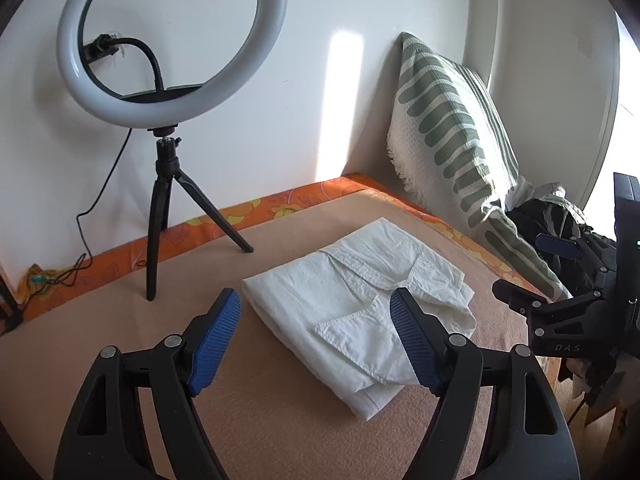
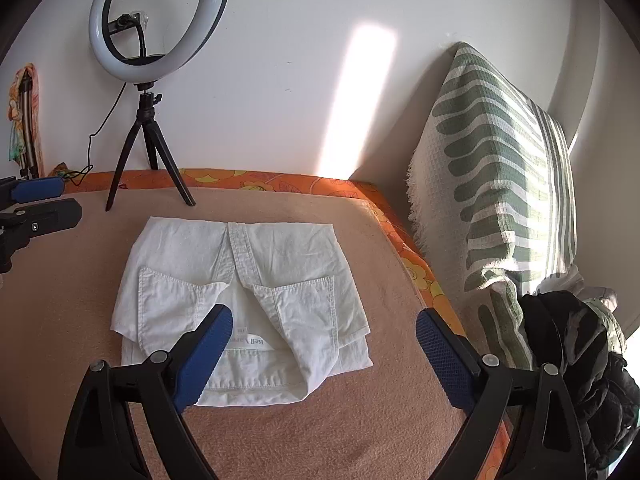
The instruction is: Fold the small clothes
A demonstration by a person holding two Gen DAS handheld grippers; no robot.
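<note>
White folded shorts [image 1: 352, 300] lie flat on the tan blanket [image 1: 280, 420], back pockets up; they also show in the right wrist view [image 2: 248, 292]. My left gripper [image 1: 316, 300] is open and empty, hovering over the shorts' near-left edge. My right gripper [image 2: 324, 320] is open and empty, above the shorts' near side; it shows at the right edge of the left wrist view [image 1: 536, 264]. The left gripper shows at the left edge of the right wrist view [image 2: 40, 200].
A ring light on a black tripod [image 1: 164, 208] stands at the back left, its cable trailing along the wall. A green-striped pillow [image 2: 504, 192] leans against the wall on the right. Dark clothes [image 2: 580, 368] are piled below it. An orange floral sheet [image 2: 280, 184] borders the blanket.
</note>
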